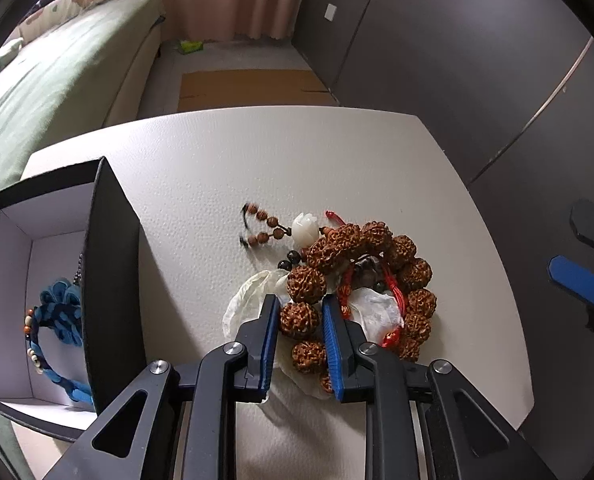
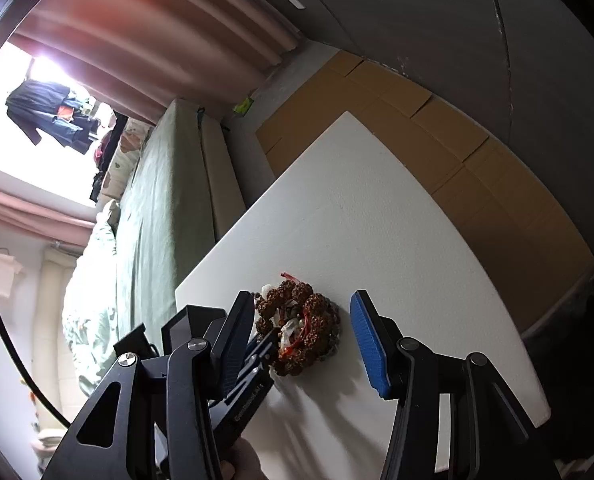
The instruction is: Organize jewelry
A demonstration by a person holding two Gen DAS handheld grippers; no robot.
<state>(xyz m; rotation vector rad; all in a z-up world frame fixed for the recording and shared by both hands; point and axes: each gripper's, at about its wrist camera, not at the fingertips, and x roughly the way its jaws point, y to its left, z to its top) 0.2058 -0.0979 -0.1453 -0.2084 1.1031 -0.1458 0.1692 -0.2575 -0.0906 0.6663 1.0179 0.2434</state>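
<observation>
I've got the left gripper (image 1: 300, 320) down on the heap of jewelry, its two blue pads on either side of one knobbly brown bead of the big seed bracelet (image 1: 361, 276). The pads sit right up against that bead, so I read the jaws as clamped on the bracelet. The bracelet lies in a ring on the white table (image 1: 297, 160), and it is tangled up with other pieces: a red cord (image 1: 393, 284) crosses its middle, a crumpled clear plastic bag (image 1: 249, 296) sits under and beside it, and a string of small wooden beads (image 1: 265, 228) with a white carved flower (image 1: 305, 226) trails off to the far left of the heap.

To the left of my gripper stands the black box (image 1: 113, 280), open at the top with a pale lining. Inside it I can see a blue bracelet (image 1: 57, 320) with some orange and white beads lying on the bottom.

From the right wrist view, the right gripper (image 2: 301, 316) hangs above the table with its jaws standing apart and nothing between the pads; the jewelry heap lies on the table beyond them. In that same view I can see the left gripper's black fingers reaching in from the lower left onto the seed bracelet (image 2: 297, 320). A bed with a green cover (image 1: 57, 80) runs beside the table, and flattened cardboard (image 1: 249, 88) lies on the floor past the far edge.
</observation>
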